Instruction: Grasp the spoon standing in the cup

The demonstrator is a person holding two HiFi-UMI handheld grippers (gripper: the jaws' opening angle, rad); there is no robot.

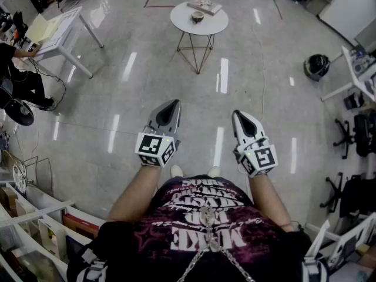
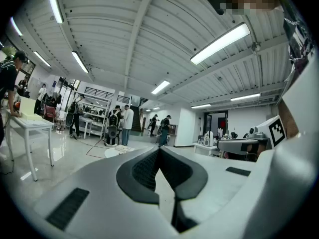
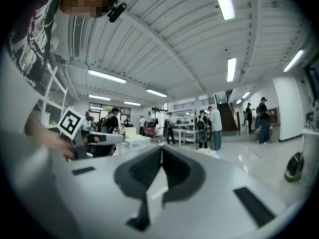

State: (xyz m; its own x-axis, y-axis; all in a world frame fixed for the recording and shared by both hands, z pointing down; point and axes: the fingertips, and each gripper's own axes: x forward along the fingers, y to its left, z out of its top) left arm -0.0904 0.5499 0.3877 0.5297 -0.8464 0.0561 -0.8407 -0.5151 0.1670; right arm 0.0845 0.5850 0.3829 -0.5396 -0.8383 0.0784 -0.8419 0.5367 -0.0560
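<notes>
A dark cup (image 1: 197, 17) stands on a round white table (image 1: 214, 23) far ahead of me, beside a book (image 1: 204, 5). At this distance I cannot make out the spoon. My left gripper (image 1: 174, 103) and right gripper (image 1: 237, 114) are held side by side at waist height over the floor, well short of the table. Both point forward. In the left gripper view the left gripper (image 2: 159, 148) has its jaws closed tip to tip with nothing between them. The right gripper (image 3: 161, 148) in its own view looks the same. The table top (image 2: 115, 152) shows low in the distance.
A white desk (image 1: 59, 31) with a seated person (image 1: 17, 69) is at the far left. Shelving (image 1: 35, 216) stands at my lower left. A dark round helmet-like object (image 1: 316, 67) and office chairs (image 1: 352, 134) are on the right. Several people (image 2: 122, 126) stand far off.
</notes>
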